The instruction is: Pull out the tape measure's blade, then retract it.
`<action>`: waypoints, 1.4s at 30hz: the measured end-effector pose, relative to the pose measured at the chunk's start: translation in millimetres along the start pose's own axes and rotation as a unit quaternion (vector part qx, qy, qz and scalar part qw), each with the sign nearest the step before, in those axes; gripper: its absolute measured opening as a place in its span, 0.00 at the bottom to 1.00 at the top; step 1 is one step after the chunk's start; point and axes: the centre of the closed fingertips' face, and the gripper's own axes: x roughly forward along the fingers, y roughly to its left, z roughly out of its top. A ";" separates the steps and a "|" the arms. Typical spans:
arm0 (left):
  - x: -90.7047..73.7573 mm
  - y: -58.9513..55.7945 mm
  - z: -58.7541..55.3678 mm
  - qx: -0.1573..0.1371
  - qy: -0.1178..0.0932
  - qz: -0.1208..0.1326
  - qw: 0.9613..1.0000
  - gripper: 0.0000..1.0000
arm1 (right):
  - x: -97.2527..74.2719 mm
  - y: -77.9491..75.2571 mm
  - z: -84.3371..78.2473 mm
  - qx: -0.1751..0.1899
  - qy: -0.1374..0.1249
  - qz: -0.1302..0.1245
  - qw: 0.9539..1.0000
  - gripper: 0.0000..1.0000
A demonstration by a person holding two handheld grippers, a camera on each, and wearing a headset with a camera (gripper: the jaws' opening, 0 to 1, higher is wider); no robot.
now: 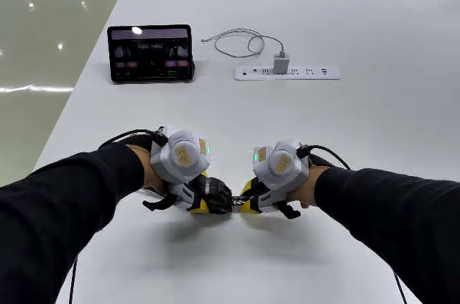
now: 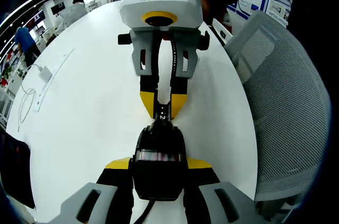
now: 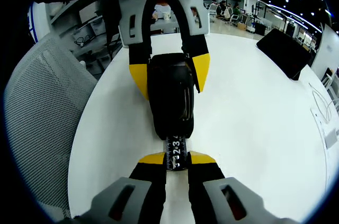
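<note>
A black tape measure lies just above the white table near its front edge, and my left gripper is shut on its body. In the left gripper view the case sits between my yellow-tipped jaws. A short length of blade, printed with black numerals, sticks out of the case. My right gripper is shut on that blade end. In the head view the right gripper faces the left one, the two almost touching.
A dark tablet stands at the back left. A white power strip with a charger and looped cable lies behind the grippers. A grey mesh chair stands at the table's near edge. The table's left edge drops to glossy floor.
</note>
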 end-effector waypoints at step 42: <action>1.1 -0.3 1.2 -0.003 -0.003 0.003 1.000 0.32 | -24.9 -1.4 -32.1 0.019 0.017 -0.013 1.000 0.10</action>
